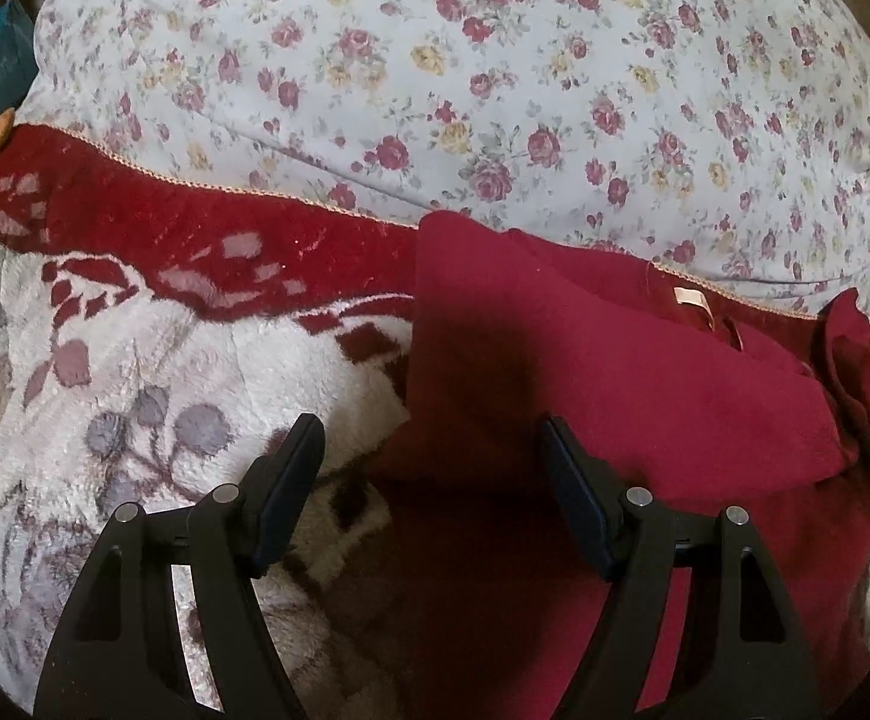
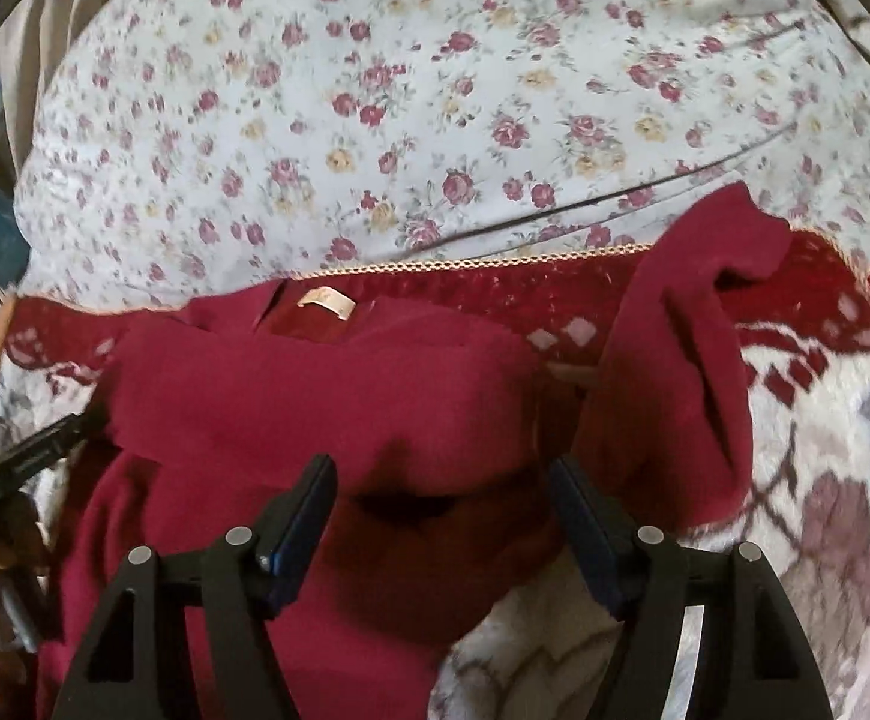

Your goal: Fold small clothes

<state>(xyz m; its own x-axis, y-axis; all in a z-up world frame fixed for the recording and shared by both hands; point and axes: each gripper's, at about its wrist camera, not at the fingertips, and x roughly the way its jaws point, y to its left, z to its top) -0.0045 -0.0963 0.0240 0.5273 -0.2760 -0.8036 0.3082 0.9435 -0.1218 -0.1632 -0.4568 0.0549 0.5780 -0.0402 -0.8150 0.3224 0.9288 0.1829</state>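
Left wrist view first: we're hovering our left tool (image 1: 432, 450) over the near left edge of the red top (image 1: 585, 372), jaws spread wide with nothing between them. One finger (image 1: 291, 480) hangs over the blanket (image 1: 135, 360), the other over red cloth, so we straddle the garment's edge, a sensible spot, we reckon, for catching that side to fold it.

The top lies flat on the fleecy patterned blanket, its neck pointing away from us toward the floral quilt (image 1: 435, 60). A pale label (image 1: 690, 298) shows at the neckline, which tells us the inside of the collar faces up.

Over to the right wrist view: our right tool (image 2: 442, 498) is also spread, empty, poised above the middle of the top (image 2: 315, 396). Nothing is pinched; the cloth sits below the pads, not between them. Just right of the tool a sleeve (image 2: 675, 372) lies stretched away from us toward the quilt (image 2: 435, 90), bunched and creased rather than flat. The label (image 2: 327, 302) appears again near the collar. At the left rim of this view we glimpse the other tool (image 2: 21, 456), near the garment's far side.

Our guess: folding has barely begun. That sleeve wants bringing across the body.
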